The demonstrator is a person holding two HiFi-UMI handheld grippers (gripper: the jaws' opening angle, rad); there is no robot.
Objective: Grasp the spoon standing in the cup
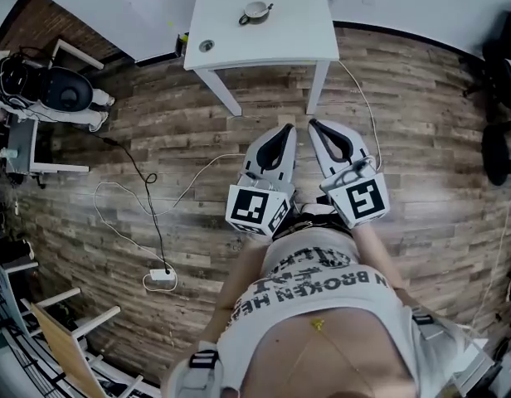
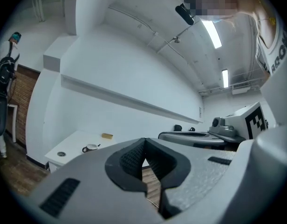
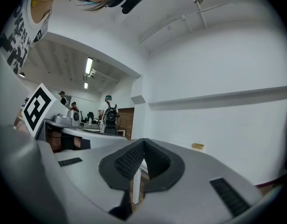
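Observation:
A small cup (image 1: 255, 11) with a spoon (image 1: 268, 7) resting in it sits on the far part of a white table (image 1: 264, 40). In the left gripper view the cup (image 2: 90, 148) looks small and far off to the left of the jaws. Both grippers are held close to my body over the wooden floor, well short of the table. The left gripper (image 1: 286, 129) is shut, tips meeting, nothing between them (image 2: 144, 142). The right gripper (image 1: 314, 125) is also shut and empty (image 3: 143, 142).
A round disc (image 1: 206, 46) lies at the table's near left corner, and a small yellow block (image 2: 107, 136) at its far edge. Cables and a power strip (image 1: 162, 276) lie on the floor at left. Black office chairs (image 1: 498, 148) stand right, wooden chairs (image 1: 65, 338) bottom left. A person with a backpack (image 3: 109, 118) stands far off.

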